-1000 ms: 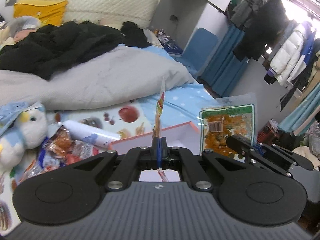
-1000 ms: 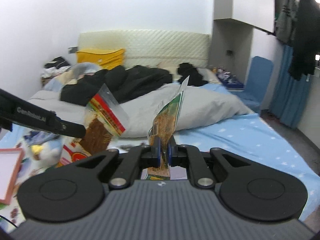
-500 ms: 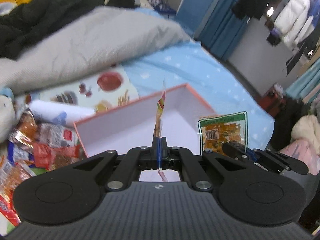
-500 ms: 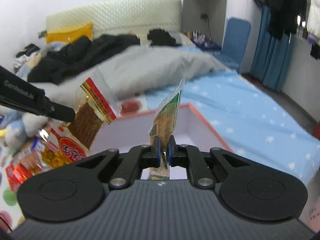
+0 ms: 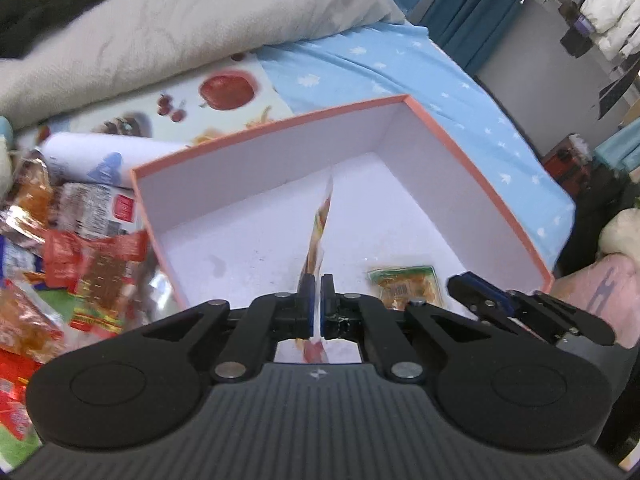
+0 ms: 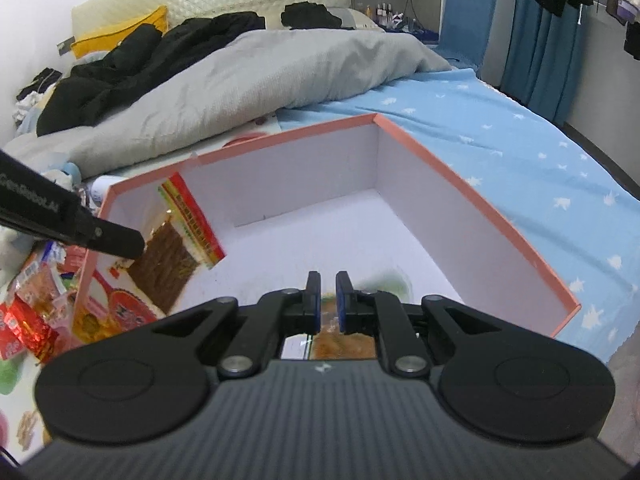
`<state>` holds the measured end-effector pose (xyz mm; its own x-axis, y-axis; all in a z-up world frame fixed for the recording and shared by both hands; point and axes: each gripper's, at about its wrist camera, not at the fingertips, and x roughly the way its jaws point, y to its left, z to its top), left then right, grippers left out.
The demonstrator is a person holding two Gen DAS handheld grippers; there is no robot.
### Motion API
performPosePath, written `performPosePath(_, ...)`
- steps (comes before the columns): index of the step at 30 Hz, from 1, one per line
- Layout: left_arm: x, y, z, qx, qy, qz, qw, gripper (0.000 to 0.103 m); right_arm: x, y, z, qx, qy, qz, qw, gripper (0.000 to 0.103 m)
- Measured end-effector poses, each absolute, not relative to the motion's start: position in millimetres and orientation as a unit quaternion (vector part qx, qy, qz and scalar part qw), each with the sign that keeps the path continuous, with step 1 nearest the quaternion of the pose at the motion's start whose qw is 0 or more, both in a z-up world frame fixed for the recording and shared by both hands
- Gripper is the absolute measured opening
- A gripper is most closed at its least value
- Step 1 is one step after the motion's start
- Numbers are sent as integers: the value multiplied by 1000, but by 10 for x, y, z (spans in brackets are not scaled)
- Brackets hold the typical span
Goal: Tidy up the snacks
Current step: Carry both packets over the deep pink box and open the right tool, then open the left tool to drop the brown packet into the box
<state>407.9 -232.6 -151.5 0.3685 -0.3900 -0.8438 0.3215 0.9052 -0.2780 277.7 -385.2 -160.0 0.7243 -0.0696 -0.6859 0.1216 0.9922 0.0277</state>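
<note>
One box (image 5: 472,168), two packets inside (one (image 5: 318,232) edge-on, one (image 5: 406,286) flat).

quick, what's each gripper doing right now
Left gripper: shut on the red snack packet.
Right gripper: jaws just opening, green snack packet released onto the floor of the box.

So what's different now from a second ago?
Both tongs came down over the pink box. The right tongs have just been opening and let the green snack pack drop onto the box floor. The left tongs still pinch the red snack pack. The box and snack pile stayed put.
</note>
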Motion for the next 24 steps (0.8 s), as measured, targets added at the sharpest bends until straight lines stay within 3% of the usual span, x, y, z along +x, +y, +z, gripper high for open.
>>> performPosePath(1, 4074, -2313, -1496, -26, 519, -214, 827, 3, 2779, -3856, -1598, 35, 369, -55, 927, 21)
performPosePath(2, 4074, -2290, -1481, -27, 521, -211, 826, 7, 2764, -3860, -1585, 38, 367, -54, 928, 37)
performPosePath(3, 4062, -2264, -1444, -32, 521, -212, 826, 18, 2746, -3868, -1565, 42, 363, -50, 930, 47)
performPosePath(4, 4055, -2234, -1410, -36, 519, -211, 827, 35, 2716, -3861, -1526, 43, 357, -47, 932, 48)
performPosePath(6, 4001, -2163, -1296, -38, 502, -204, 840, 49, 2691, -3863, -1462, 44, 348, -50, 935, 48)
performPosePath(24, 3134, -1322, -264, -60, 379, -187, 904, 49, 2177, -3341, -470, 43, 229, 14, 972, 48)
